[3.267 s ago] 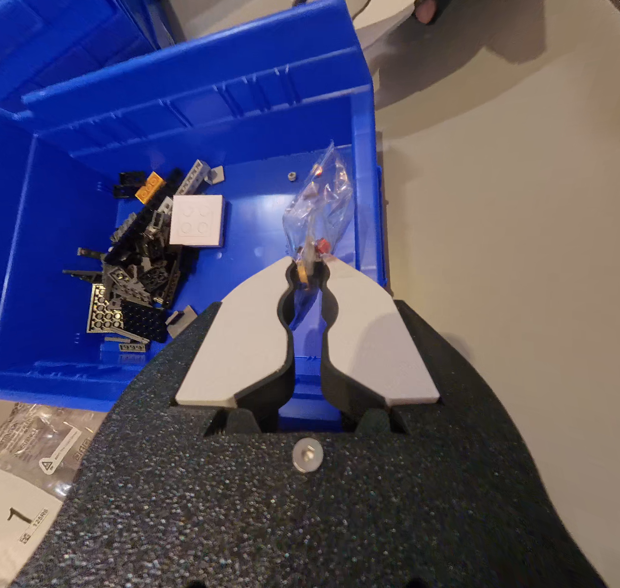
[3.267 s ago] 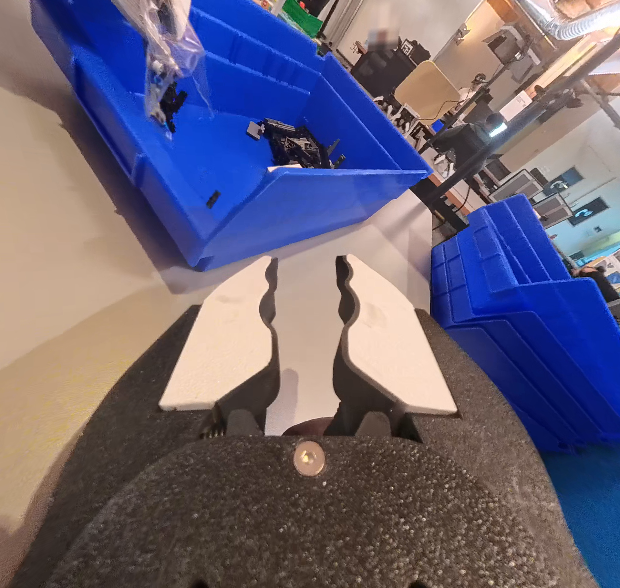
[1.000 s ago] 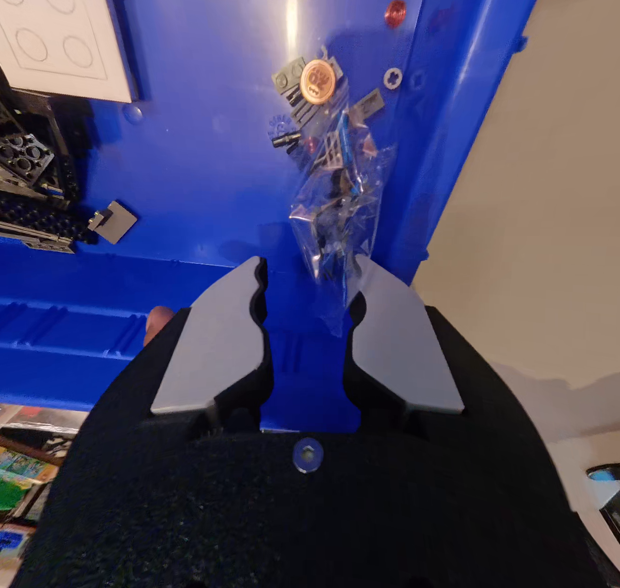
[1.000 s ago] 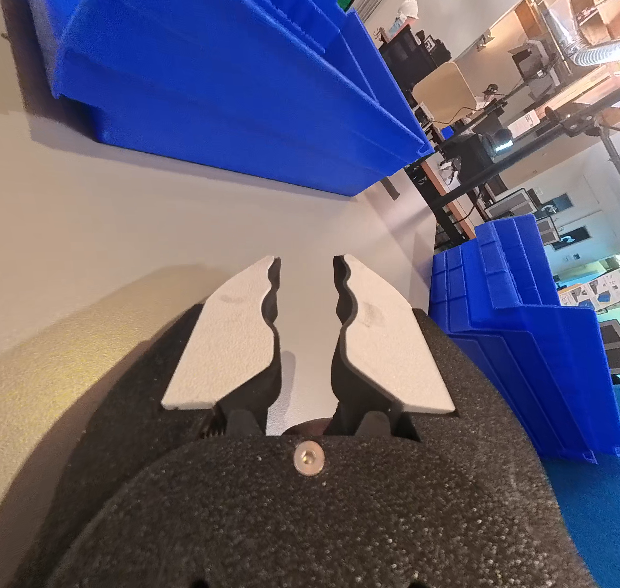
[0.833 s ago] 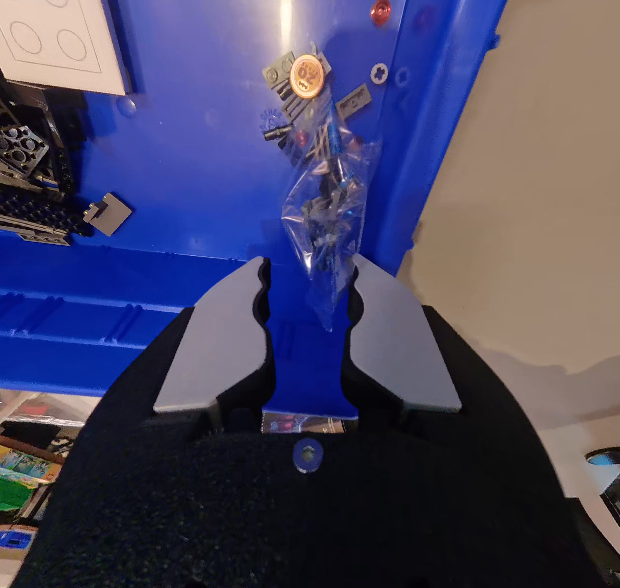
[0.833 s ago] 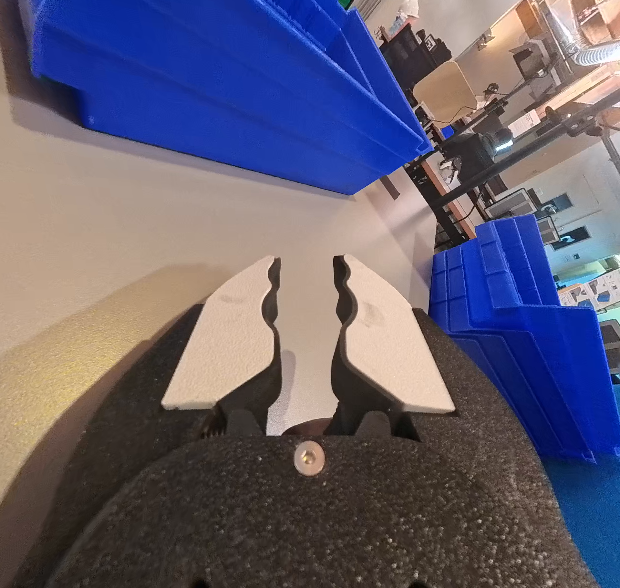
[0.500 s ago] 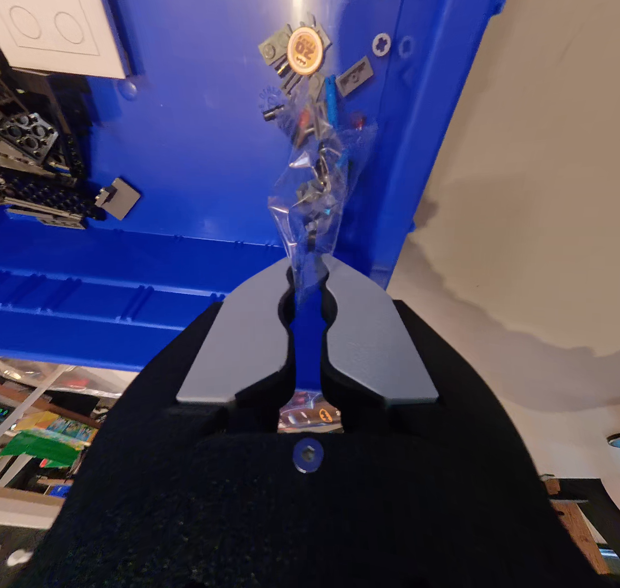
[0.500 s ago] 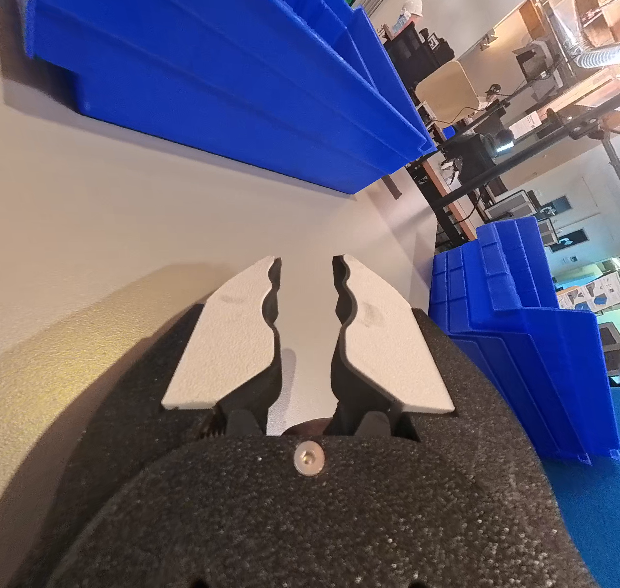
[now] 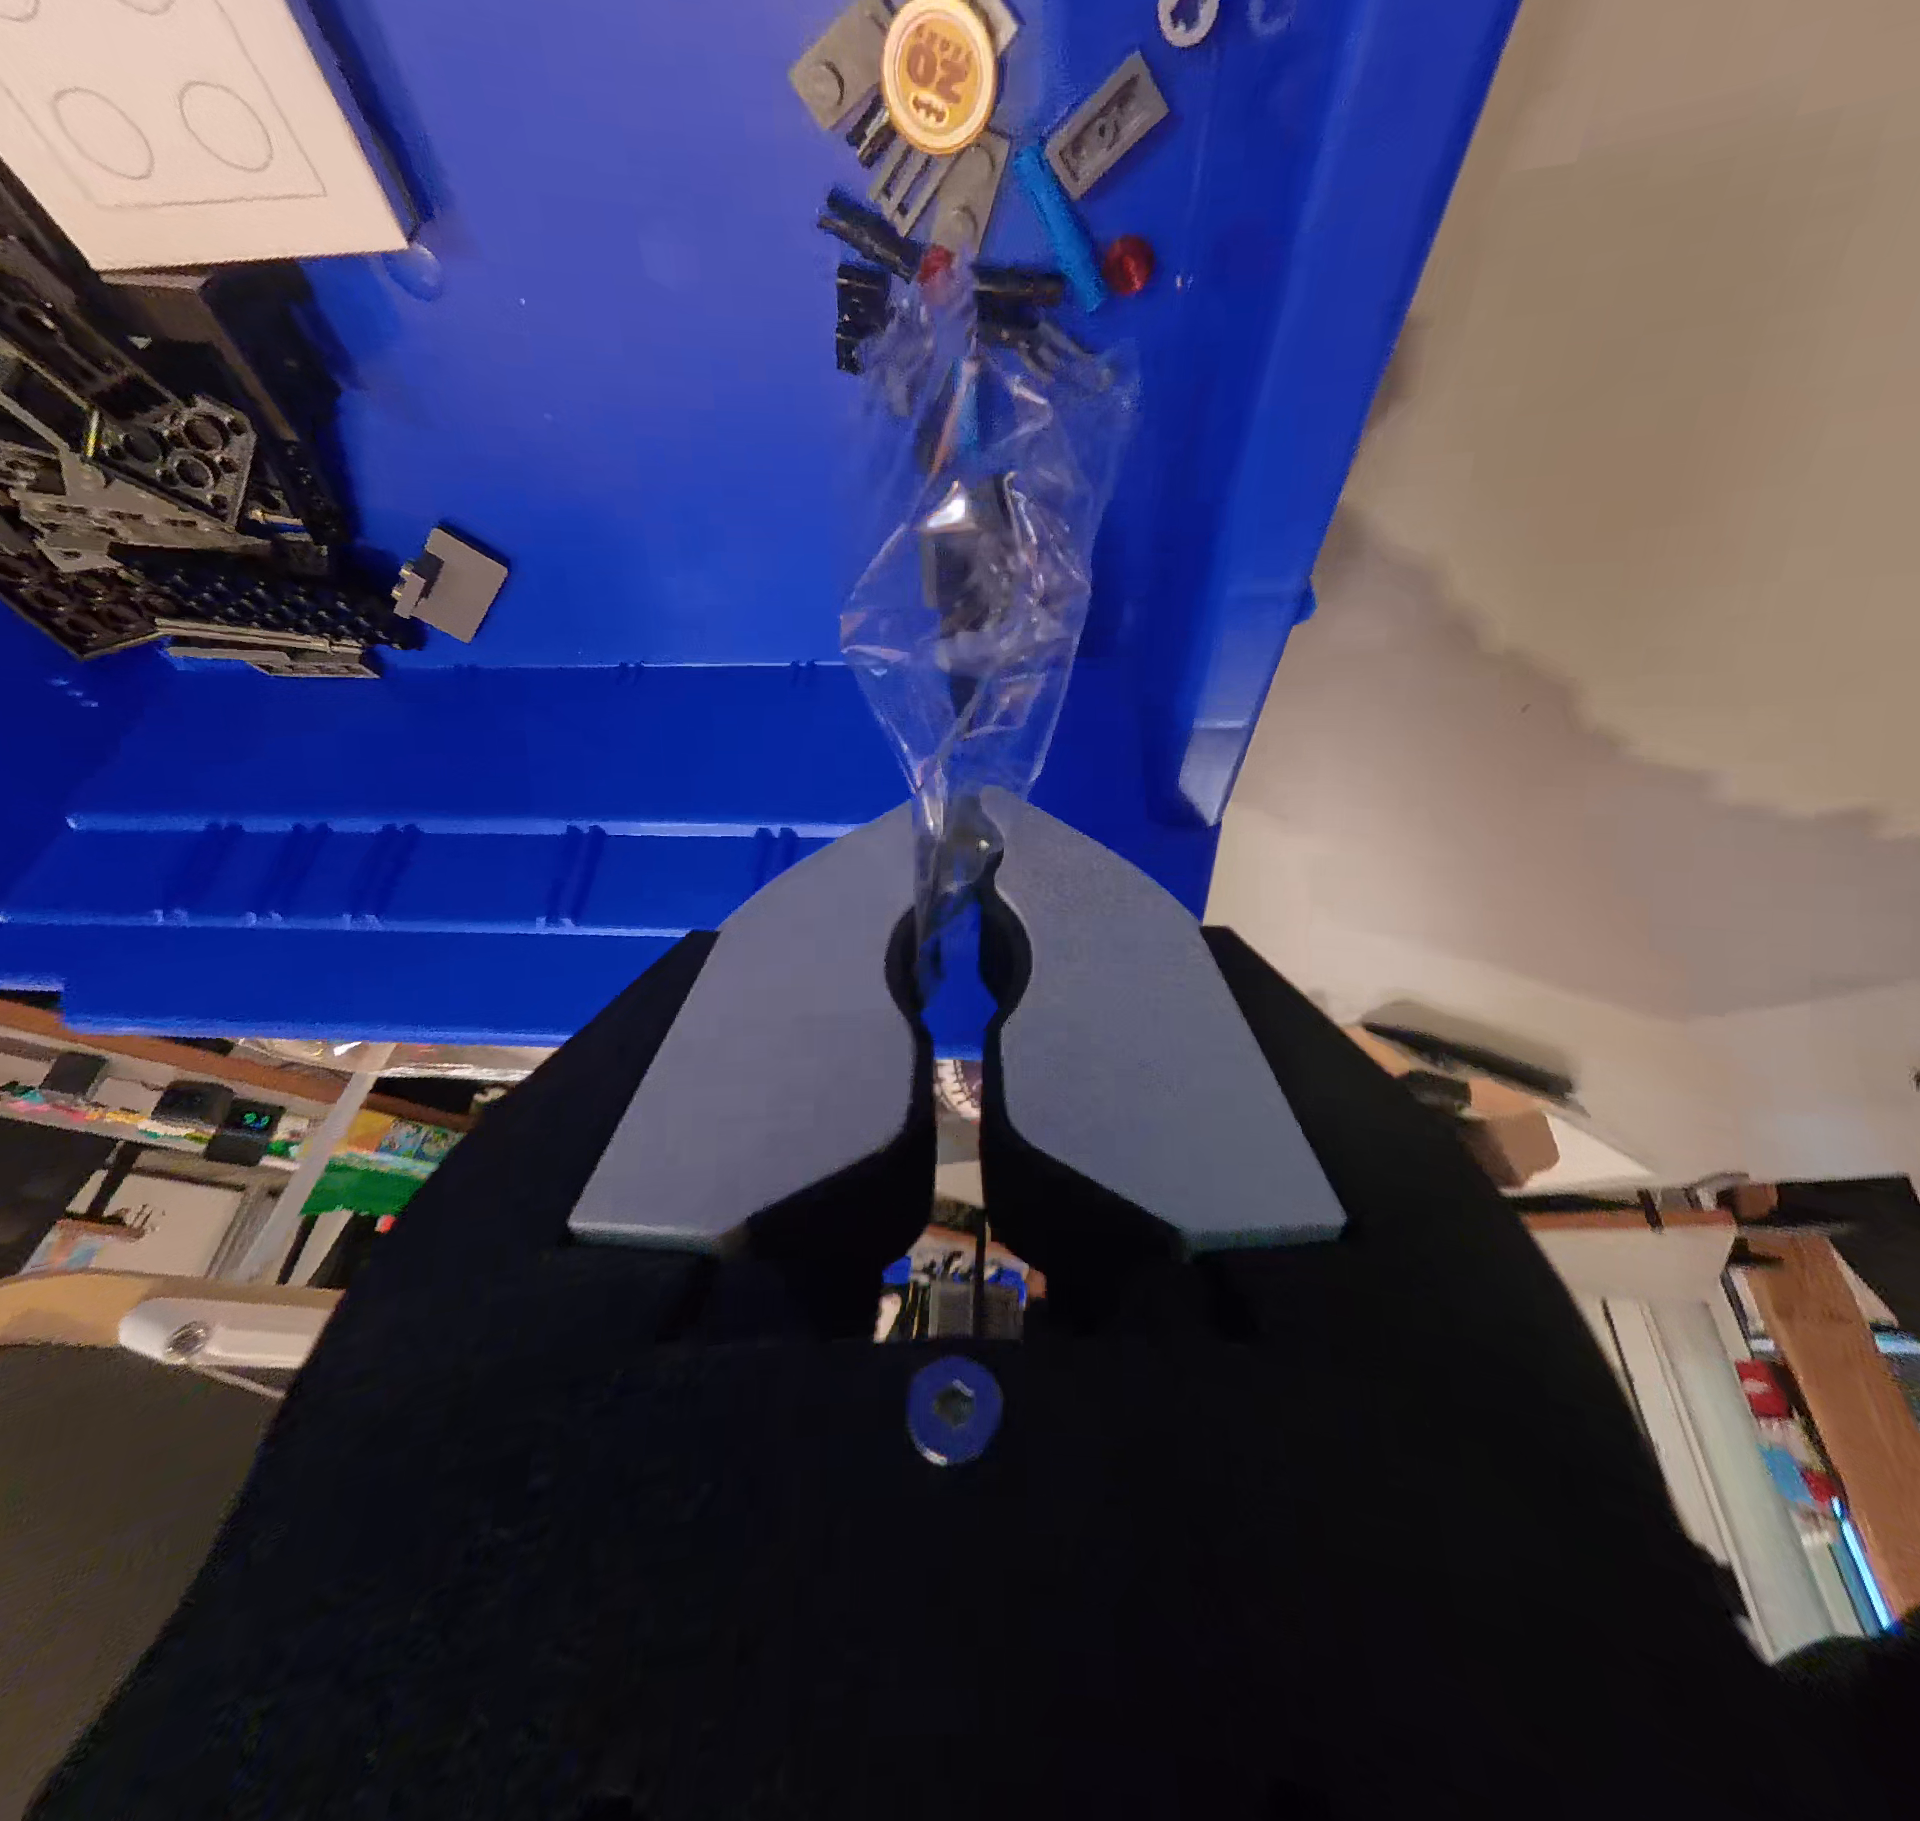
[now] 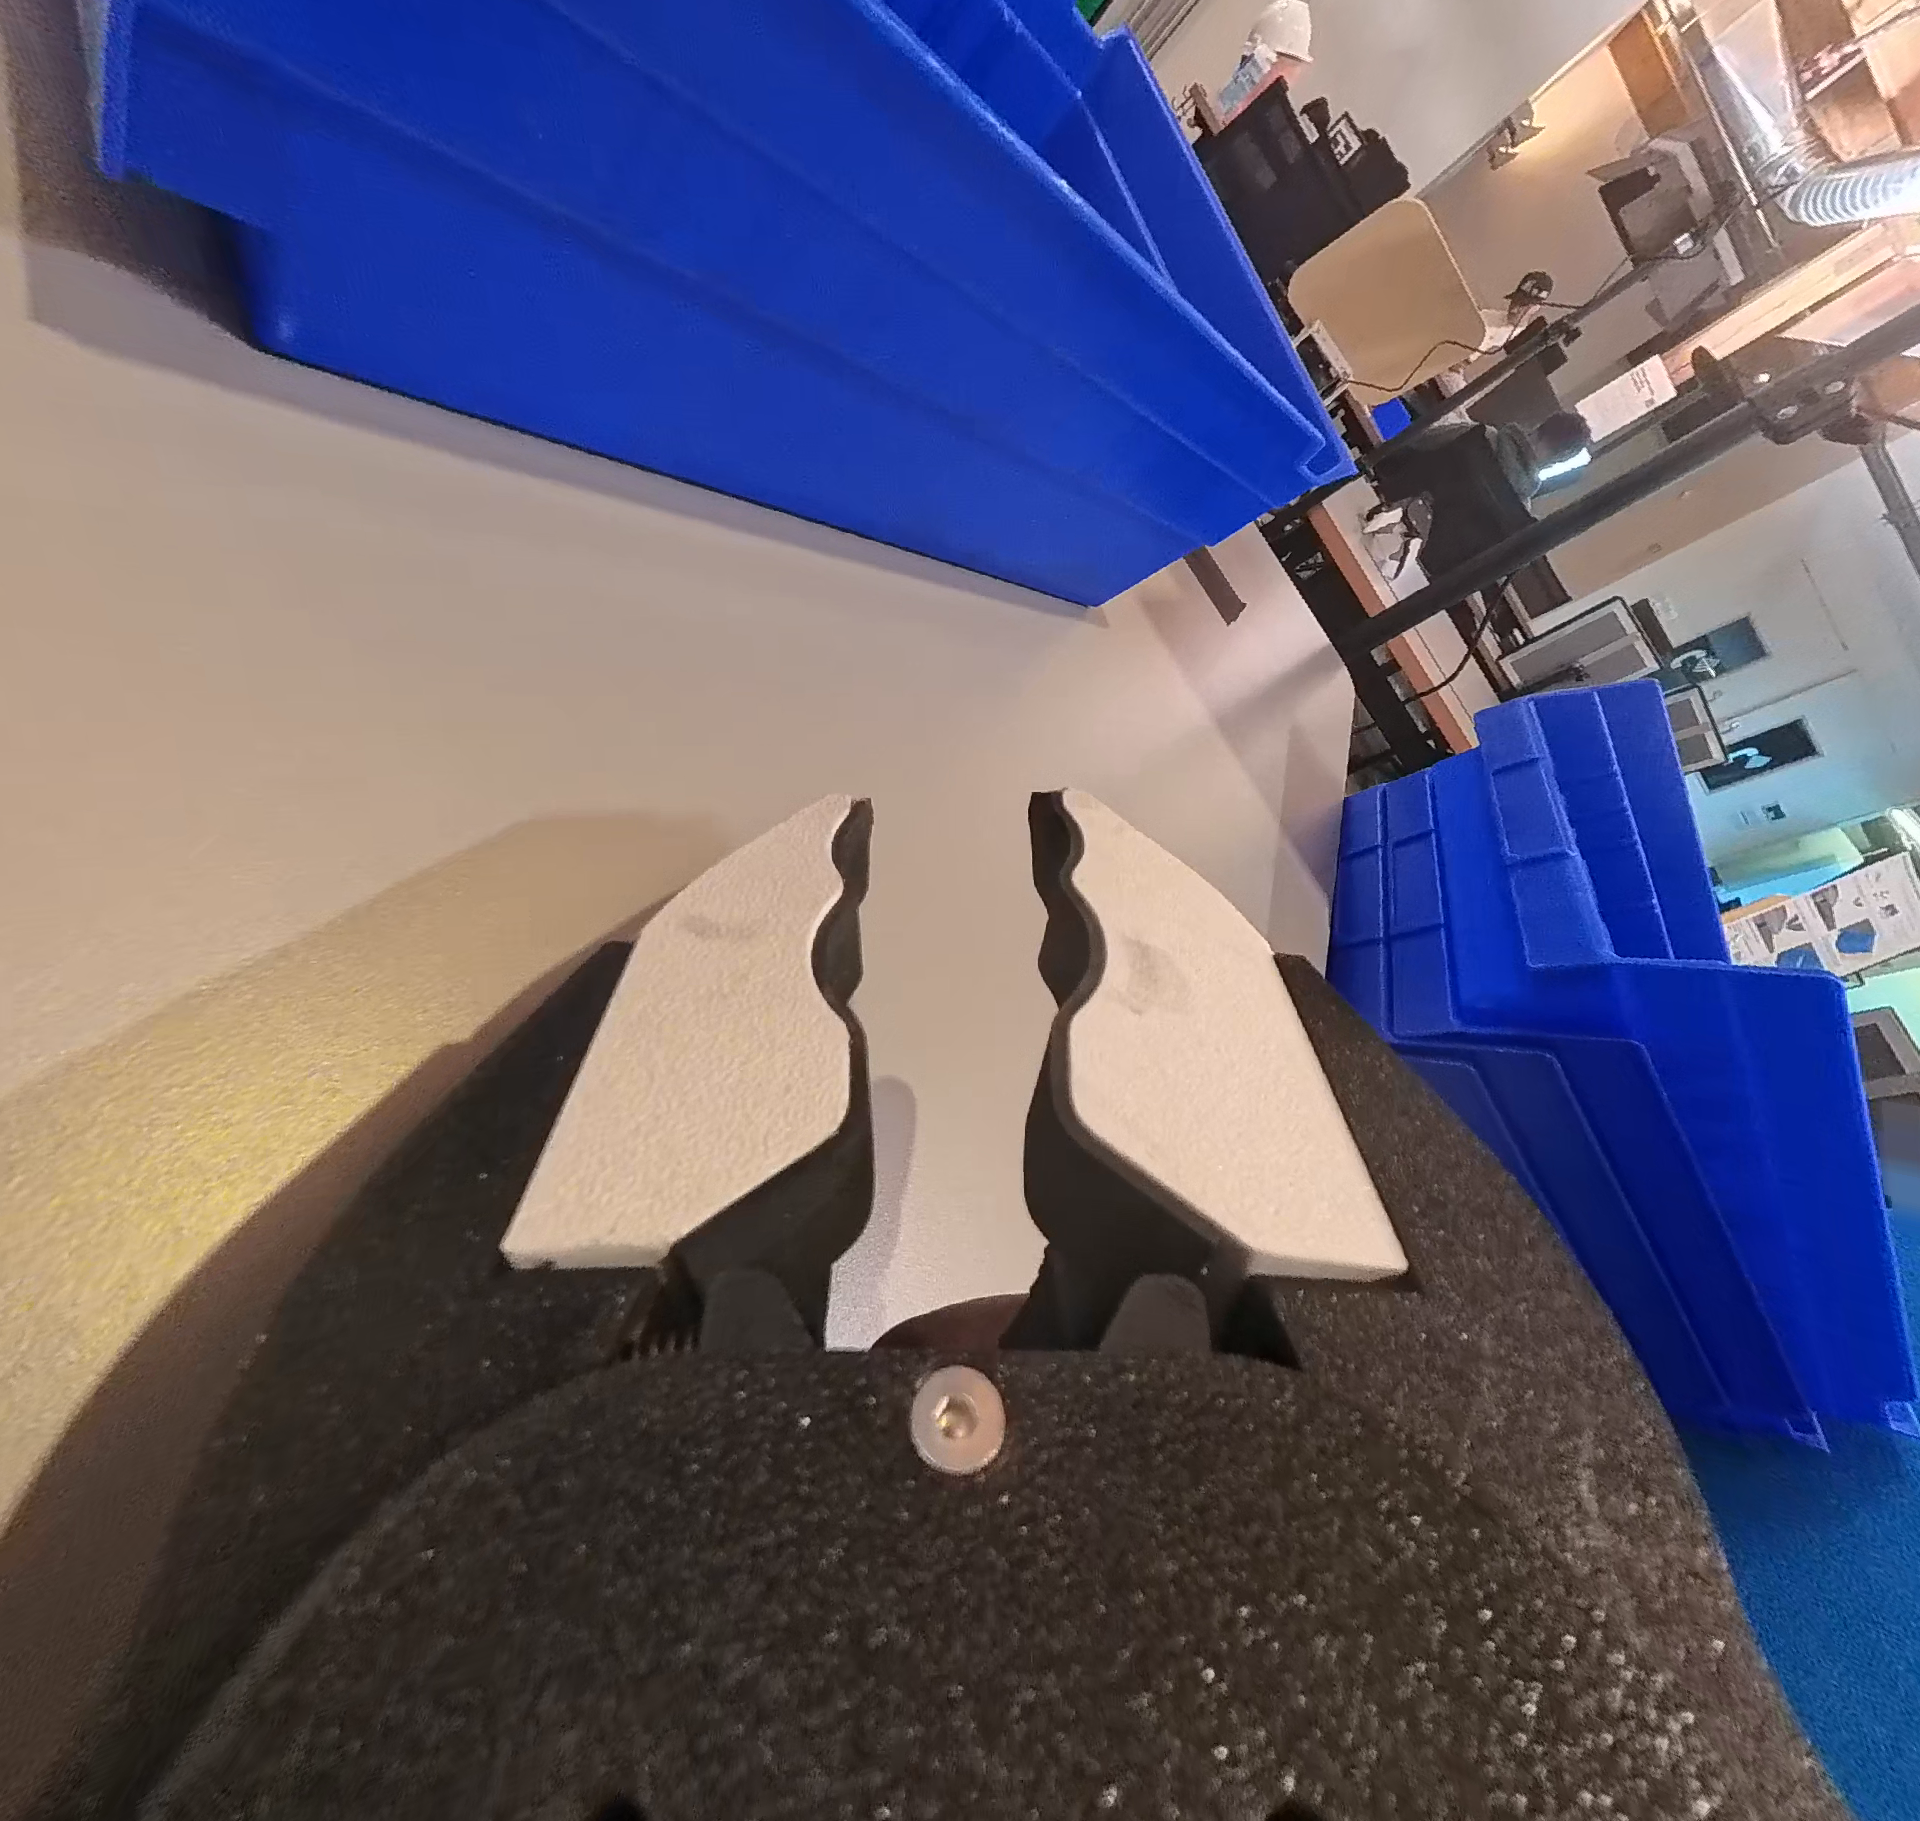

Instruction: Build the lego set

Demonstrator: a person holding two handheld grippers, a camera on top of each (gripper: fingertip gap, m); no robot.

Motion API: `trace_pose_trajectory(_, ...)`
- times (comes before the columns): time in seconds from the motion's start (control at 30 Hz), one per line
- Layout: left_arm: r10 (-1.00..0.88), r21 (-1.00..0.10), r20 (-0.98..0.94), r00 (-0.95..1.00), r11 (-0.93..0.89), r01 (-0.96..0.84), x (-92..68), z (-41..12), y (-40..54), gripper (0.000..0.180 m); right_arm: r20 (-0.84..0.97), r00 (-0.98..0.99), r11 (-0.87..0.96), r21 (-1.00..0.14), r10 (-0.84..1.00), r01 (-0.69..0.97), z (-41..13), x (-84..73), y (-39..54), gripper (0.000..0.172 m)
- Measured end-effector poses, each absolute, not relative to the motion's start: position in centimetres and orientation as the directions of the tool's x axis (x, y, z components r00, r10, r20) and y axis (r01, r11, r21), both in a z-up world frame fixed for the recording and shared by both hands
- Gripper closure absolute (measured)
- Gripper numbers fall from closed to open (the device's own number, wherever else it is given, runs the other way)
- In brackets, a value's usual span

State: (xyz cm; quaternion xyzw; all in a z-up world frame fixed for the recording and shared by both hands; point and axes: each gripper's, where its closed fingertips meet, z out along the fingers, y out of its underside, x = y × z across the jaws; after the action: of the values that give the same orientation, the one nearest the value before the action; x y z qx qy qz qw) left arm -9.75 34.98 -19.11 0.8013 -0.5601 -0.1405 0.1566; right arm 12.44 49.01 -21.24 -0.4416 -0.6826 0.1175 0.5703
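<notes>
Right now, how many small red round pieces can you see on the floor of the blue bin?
2: one red round piece beside the light-blue bar, another left of it, at the clear bag's far end. More may hide inside the bag.

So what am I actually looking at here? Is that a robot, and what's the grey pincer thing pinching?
No robot: a person holds a two-finger gripper in each hand, and a camera on each looks forward along its fingers, so each picture shows its own grey fingers at the bottom.

The left camera looks down into a blue bin. The left gripper is shut on the end of a clear plastic bag, which hangs from its tips with a few small parts inside. In the bin below lie loose building-toy pieces: a round orange tile, grey plates, a red stud, a white sheet and a dark pile of bricks.

The right camera sits low over a pale table. The right gripper is open and holds nothing. The bin's outer wall is ahead of it, and stacked blue bins stand to its right.
</notes>
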Motion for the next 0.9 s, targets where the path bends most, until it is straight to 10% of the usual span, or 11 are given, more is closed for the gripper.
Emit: trace_pose_trajectory(0.9,-0.972,0.589,-0.035,0.234,-0.210,-0.781,-8.8,-17.9,35.9,0.180,0.686,0.027,0.597,-0.651,0.727,0.470,-21.4,12.3,48.8,0.142)
